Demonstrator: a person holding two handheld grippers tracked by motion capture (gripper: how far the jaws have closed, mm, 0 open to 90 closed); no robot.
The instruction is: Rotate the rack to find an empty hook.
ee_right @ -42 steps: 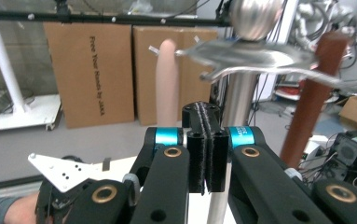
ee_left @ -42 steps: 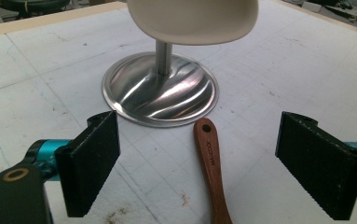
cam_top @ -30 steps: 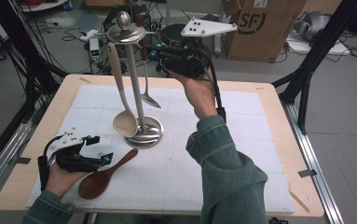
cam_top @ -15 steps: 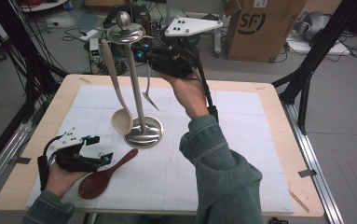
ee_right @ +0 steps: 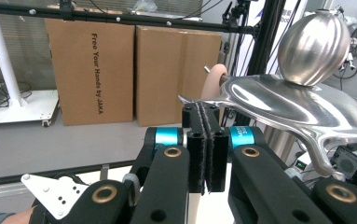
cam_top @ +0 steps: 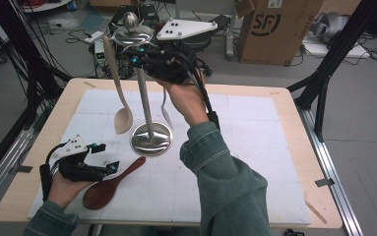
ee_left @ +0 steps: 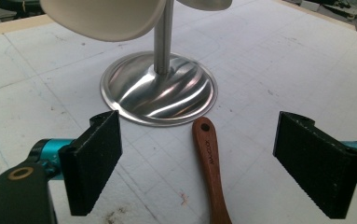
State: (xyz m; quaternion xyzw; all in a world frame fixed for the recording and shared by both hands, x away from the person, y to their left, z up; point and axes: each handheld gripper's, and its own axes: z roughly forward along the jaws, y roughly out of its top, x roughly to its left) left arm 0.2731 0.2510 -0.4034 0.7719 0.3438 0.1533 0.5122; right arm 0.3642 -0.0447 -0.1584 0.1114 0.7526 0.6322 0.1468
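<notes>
left gripper (cam_top: 108, 158): jaws apart, resting on mat, brown spoon (cam_top: 111, 184) handle between pads, untouched | cream spoon (cam_top: 118, 93): hangs from stand (cam_top: 148, 98) | right gripper (cam_top: 141, 59): jaws together, at stand top by fork (cam_top: 166, 110)

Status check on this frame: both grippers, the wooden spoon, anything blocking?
Left gripper open, astride dark wooden spoon lying flat. Right gripper shut, up at stand top. Stand base just beyond the handle tip.

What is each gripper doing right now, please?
Left gripper: open, astride the wooden spoon handle.
Right gripper: shut beside the stand top; contents unclear.
</notes>
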